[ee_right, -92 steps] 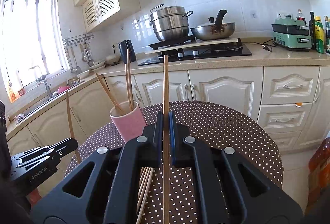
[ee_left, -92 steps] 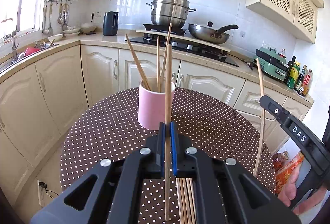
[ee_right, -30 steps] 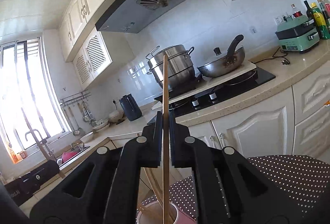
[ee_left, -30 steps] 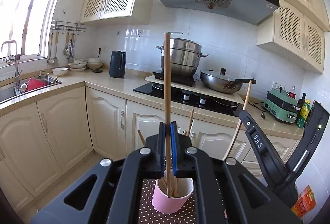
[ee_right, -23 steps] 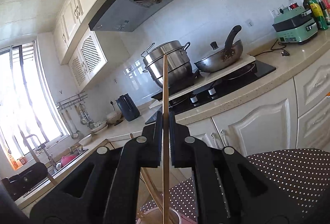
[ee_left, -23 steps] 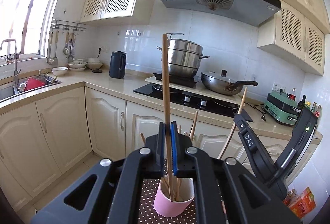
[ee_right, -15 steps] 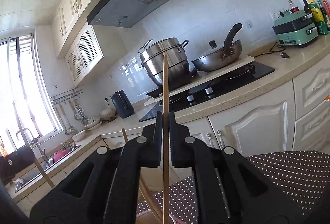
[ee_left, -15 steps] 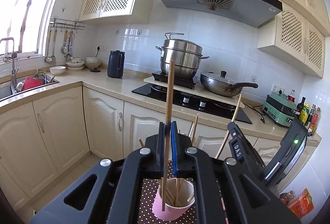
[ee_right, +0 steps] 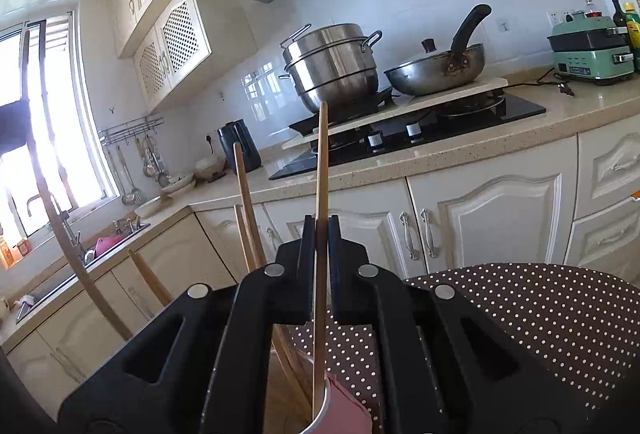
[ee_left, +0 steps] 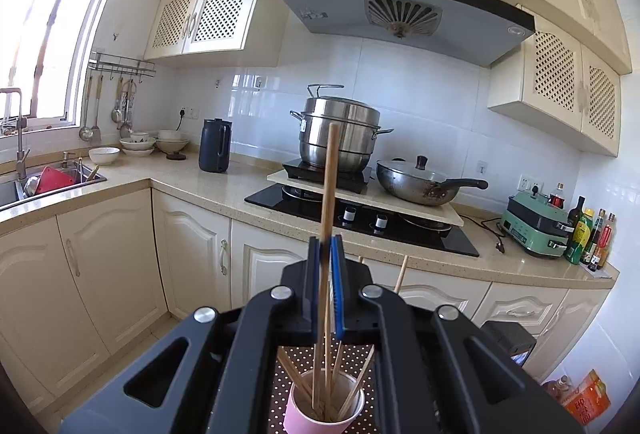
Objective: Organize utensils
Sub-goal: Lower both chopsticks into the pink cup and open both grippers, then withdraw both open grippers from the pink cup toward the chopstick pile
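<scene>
A pink cup [ee_left: 324, 410] stands on the brown polka-dot table [ee_right: 540, 322] and holds several wooden chopsticks. My left gripper [ee_left: 326, 246] sits just above the cup. A chopstick [ee_left: 329, 174] stands upright between its blue pads, which are slightly parted; its lower end reaches into the cup. My right gripper [ee_right: 321, 224] is shut on another chopstick [ee_right: 321, 162], whose lower end rests at the rim of the pink cup [ee_right: 340, 410]. Other chopsticks [ee_right: 246, 194] lean out of the cup on the left.
A counter with a black hob [ee_left: 360, 214], a steel pot [ee_left: 340, 130] and a wok [ee_left: 416, 182] runs behind the table. A sink [ee_left: 44, 182] is at the left, a green appliance [ee_left: 536, 222] and bottles at the right.
Both grippers dropped lower over the cup and both chopsticks went down into it. The left gripper's chopstick slid lower between the pads. The right gripper left the left wrist view.
</scene>
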Action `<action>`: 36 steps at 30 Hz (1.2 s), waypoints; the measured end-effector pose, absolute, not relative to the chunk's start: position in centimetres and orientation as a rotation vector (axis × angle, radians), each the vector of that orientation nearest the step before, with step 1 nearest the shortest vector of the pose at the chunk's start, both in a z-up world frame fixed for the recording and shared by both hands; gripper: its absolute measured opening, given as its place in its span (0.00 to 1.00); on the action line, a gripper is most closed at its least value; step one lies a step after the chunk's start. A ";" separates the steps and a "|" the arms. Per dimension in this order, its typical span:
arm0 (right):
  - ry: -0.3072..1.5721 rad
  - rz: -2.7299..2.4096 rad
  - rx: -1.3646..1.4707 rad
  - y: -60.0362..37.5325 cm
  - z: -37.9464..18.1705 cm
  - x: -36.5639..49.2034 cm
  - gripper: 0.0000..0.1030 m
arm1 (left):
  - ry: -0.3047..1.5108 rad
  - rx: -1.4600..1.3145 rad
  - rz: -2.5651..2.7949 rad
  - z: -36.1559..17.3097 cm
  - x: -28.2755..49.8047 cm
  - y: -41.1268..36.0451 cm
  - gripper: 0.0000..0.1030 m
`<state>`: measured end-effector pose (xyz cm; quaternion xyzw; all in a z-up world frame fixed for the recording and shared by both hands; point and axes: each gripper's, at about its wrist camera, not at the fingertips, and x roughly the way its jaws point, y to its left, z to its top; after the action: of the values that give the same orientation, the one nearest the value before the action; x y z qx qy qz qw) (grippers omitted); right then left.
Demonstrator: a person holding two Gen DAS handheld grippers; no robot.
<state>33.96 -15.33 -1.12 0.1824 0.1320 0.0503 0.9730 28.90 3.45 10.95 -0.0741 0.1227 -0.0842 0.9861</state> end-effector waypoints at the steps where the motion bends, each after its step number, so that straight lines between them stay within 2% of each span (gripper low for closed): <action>1: 0.273 0.107 0.357 -15.3 -1.2 33.9 0.07 | 0.236 -0.145 -0.167 10.9 28.8 3.4 0.06; 11: 0.356 0.209 0.237 -15.5 -1.9 32.0 0.11 | 0.372 -0.108 -0.097 6.8 30.4 3.0 0.06; 12: 0.369 0.209 0.237 -15.8 -1.9 31.8 0.16 | 0.387 -0.105 -0.098 6.3 30.5 3.0 0.06; 14: 0.382 0.210 0.249 -16.5 -2.0 31.3 0.38 | 0.423 -0.095 -0.095 5.3 30.6 3.0 0.07; 15: 0.376 0.204 0.255 -17.0 -2.0 30.9 0.62 | 0.435 -0.090 -0.090 4.9 30.6 3.1 0.07; 16: 0.357 0.189 0.255 -17.4 -1.9 30.4 0.65 | 0.444 -0.086 -0.084 4.5 30.6 3.2 0.08; 17: 0.345 0.174 0.248 -17.6 -1.8 30.0 0.65 | 0.455 -0.082 -0.077 4.0 30.5 3.3 0.10; 19: 0.337 0.153 0.226 -18.0 -1.5 29.3 0.65 | 0.464 -0.082 -0.068 3.3 30.0 3.5 0.28; 24: 0.340 0.147 0.215 -19.2 -0.8 27.3 0.66 | 0.506 -0.072 -0.057 1.2 28.1 3.3 0.30; 27: 0.337 0.156 0.206 -19.8 -0.5 25.7 0.73 | 0.526 -0.065 -0.050 0.5 26.9 2.9 0.31; 31: 0.352 0.156 0.190 -20.7 -0.7 23.6 0.79 | 0.508 -0.031 -0.055 0.3 25.0 2.0 0.40; 36: 0.367 0.149 0.180 -21.9 -0.7 20.6 0.87 | 0.501 -0.029 -0.086 0.3 22.2 0.9 0.43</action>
<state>20.55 -21.90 -0.71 0.0892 0.1819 0.0742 0.9764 22.24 0.88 0.26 -0.0146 0.2478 -0.0426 0.9678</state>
